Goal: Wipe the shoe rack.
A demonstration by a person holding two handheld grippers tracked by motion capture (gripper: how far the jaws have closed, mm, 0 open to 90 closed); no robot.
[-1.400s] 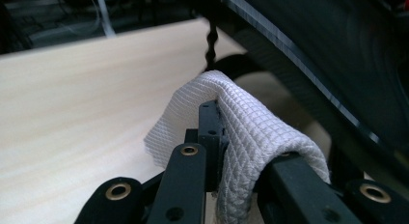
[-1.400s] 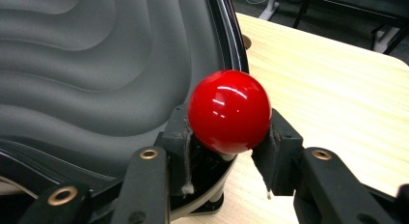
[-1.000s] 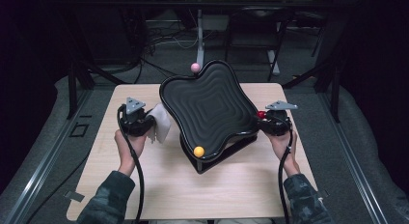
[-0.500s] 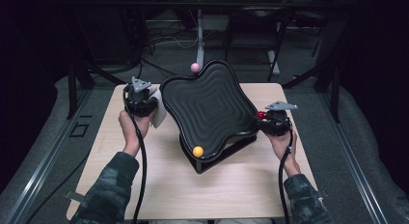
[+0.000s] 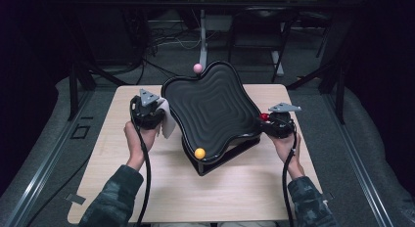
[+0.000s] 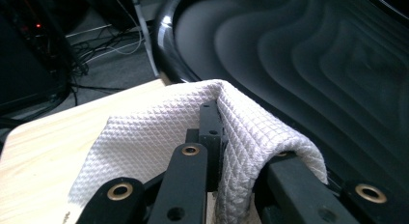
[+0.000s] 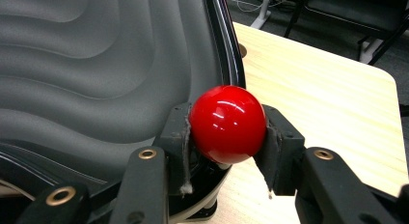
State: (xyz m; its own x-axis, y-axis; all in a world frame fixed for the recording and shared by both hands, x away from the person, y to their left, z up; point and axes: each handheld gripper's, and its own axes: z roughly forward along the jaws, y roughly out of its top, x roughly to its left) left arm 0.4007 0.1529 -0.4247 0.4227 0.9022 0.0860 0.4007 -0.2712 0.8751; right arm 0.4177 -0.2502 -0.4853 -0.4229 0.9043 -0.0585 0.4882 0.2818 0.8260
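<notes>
While the right gripper (image 7: 226, 137) has stayed at the wavy black tray's (image 5: 215, 107) right rim, clamped on a red ball (image 7: 227, 123), the left gripper (image 5: 147, 112) has moved toward the table's far edge. Its jaws pinch a white waffle-weave cloth (image 6: 241, 132) beside the tray's left rim. Both forearms reach in from the near edge.

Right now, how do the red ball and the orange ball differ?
The red ball is clamped between the right gripper jaws at the black wavy tray's right edge; the orange ball sits free on the tray's near corner. The red one is glossy with highlights; whether the orange one is cannot be told at this distance. Both are plain round balls at the tray's rim.
</notes>
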